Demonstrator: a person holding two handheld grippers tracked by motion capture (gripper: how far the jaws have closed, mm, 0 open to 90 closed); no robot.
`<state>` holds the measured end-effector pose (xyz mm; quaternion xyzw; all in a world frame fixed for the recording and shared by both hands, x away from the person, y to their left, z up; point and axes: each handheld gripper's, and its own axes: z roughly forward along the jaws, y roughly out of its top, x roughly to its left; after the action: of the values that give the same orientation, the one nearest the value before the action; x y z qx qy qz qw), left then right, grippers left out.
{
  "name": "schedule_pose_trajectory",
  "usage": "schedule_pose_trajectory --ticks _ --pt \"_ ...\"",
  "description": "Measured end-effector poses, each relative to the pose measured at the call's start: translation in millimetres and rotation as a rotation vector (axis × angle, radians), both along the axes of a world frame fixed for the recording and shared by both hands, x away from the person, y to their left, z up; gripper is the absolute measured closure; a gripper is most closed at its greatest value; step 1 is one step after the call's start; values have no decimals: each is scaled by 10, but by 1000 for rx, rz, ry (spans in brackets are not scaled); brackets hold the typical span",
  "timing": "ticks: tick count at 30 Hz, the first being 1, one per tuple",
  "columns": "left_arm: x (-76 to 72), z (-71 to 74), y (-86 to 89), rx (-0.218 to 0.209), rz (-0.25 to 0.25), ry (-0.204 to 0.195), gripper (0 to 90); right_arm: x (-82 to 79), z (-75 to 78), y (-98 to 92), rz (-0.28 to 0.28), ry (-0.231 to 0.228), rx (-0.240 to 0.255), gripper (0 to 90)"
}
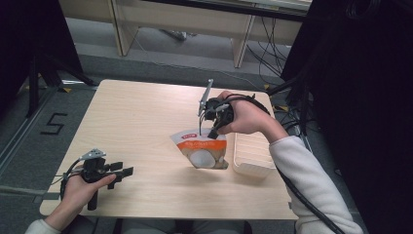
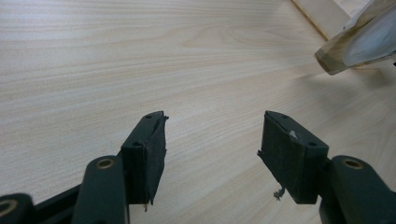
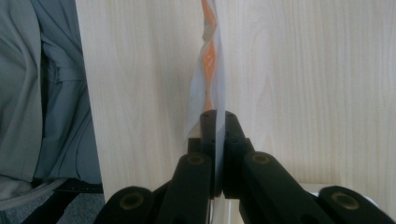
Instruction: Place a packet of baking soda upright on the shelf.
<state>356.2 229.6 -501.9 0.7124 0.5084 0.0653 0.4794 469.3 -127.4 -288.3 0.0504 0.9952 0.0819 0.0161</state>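
Pouch (image 1: 201, 148): clear packet with an orange band and white contents, hanging from its top edge above the bench (image 1: 146, 126), right of centre; its lower end is near or just off the wood, which of the two I cannot tell
Right gripper (image 1: 213, 132): pointing down, jaws clamped on the pouch's top edge; in the right gripper view the jaws meet with the thin film (image 3: 211, 70) pinched between them, seen edge-on
Right hand (image 1: 246, 117): wrapped round the gripper body, above the pouch
Left gripper (image 1: 127, 171): jaws spread wide with nothing between them, lying level just above the near left part of the bench; in the left gripper view bare wood shows between the two pads
Left hand (image 1: 83, 187): holds the gripper near the bench's front left edge, well apart from the pouch
Tray (image 1: 251, 155): cream, ribbed, on the bench just right of the pouch
Pouch in left gripper view (image 2: 359, 42): at the top right corner, off the wood, casting a shadow
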Motion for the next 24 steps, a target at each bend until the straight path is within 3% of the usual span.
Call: schedule_pose_trajectory --ticks 24 --pt "0 0 0 -4 4 -1 394 90 266 -275 20 -51 6 900"
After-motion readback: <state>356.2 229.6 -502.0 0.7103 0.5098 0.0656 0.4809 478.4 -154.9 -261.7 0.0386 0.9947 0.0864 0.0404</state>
